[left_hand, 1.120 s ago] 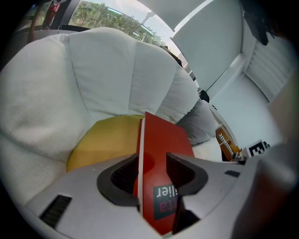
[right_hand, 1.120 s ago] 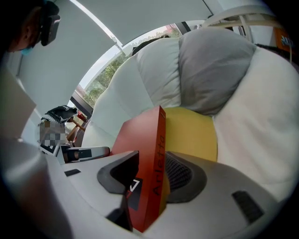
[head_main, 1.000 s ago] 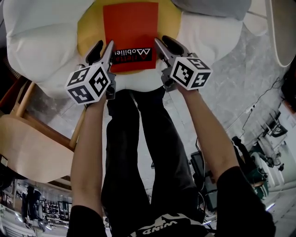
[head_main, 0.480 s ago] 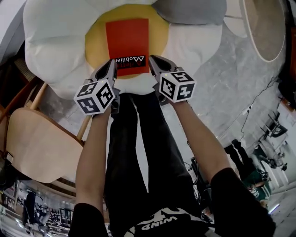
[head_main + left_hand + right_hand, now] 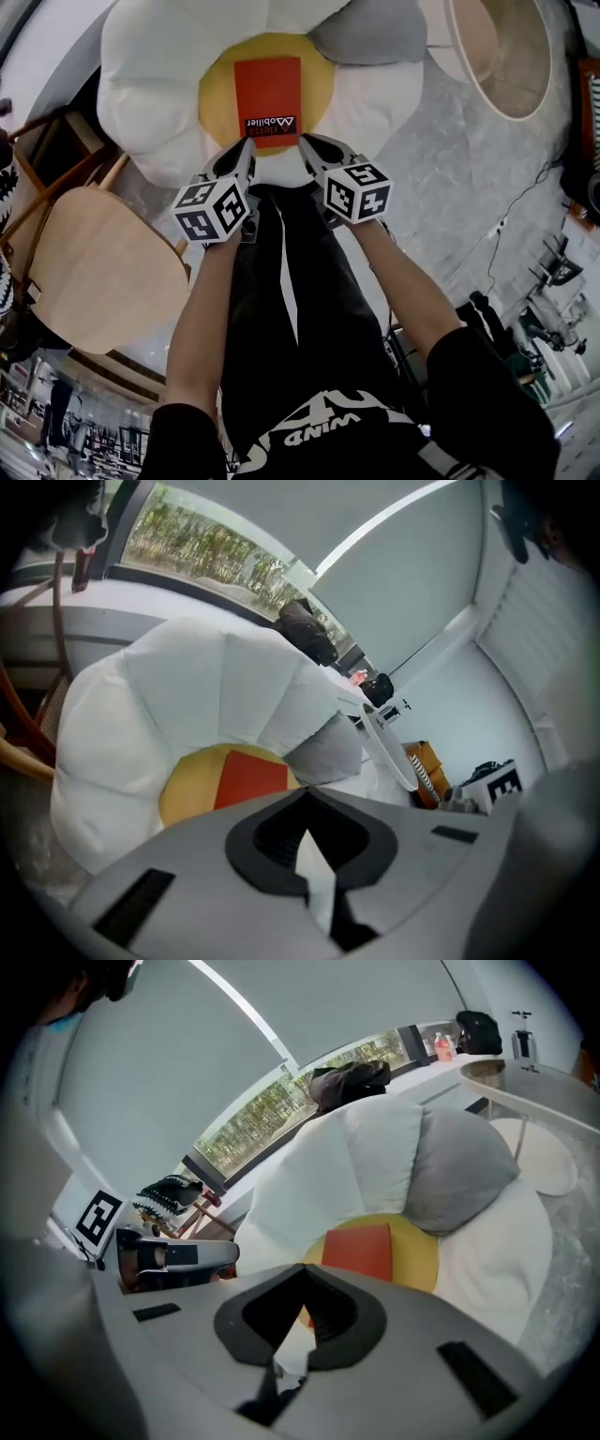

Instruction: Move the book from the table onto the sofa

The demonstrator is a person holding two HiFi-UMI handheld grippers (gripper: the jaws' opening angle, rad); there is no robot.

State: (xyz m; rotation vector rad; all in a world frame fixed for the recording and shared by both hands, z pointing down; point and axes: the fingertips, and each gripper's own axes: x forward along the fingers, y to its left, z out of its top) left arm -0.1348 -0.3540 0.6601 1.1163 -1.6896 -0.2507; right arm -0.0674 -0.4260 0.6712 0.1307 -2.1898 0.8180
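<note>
Top centre, the book (image 5: 268,89) lies on the sofa (image 5: 150,84) as you raise your left gripper (image 5: 247,143) and right gripper (image 5: 306,142) clear, jaws pressed together, empty: delivery looks done.

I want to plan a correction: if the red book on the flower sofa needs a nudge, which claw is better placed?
Left, slightly. The left claw and right claw are both shut and empty just short of the book; the left tip faces its near edge, the right only its corner.
</note>
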